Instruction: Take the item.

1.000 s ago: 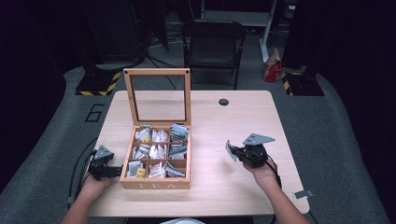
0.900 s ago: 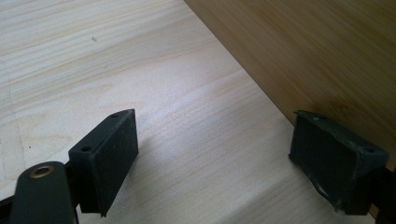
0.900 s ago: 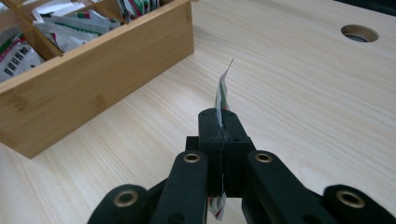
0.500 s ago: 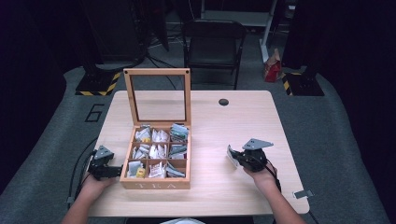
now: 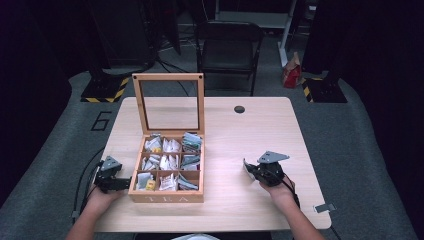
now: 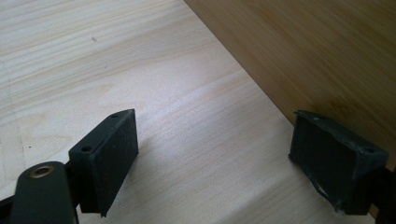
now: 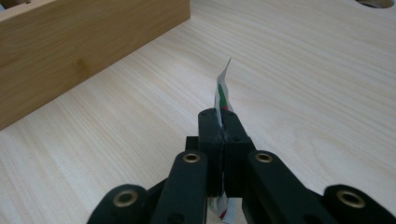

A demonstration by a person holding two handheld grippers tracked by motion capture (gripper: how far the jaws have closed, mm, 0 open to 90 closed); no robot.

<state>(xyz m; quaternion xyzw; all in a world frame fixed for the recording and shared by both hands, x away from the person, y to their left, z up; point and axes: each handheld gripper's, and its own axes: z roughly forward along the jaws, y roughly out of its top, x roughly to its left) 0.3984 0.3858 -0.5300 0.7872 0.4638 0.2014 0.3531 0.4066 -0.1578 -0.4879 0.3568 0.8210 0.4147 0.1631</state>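
Light wooden desk (image 5: 225, 130) on grey carpeted floor (image 5: 60, 150), open wooden tea box (image 5: 167, 192) standing on its left half, round cable hole (image 5: 239, 109) near the far edge, small metal clip (image 5: 322, 207) at the near right corner

The left gripper (image 5: 119, 184) is held low at the left, its two jaws spread wide apart with nothing between the pads (image 6: 114, 156). The right gripper (image 5: 248, 168) is held at the right, tilted a little, and its jaws are pressed fully together. Both forearms are brought in from below, each hand (image 5: 278, 189) wrapped around its gripper.
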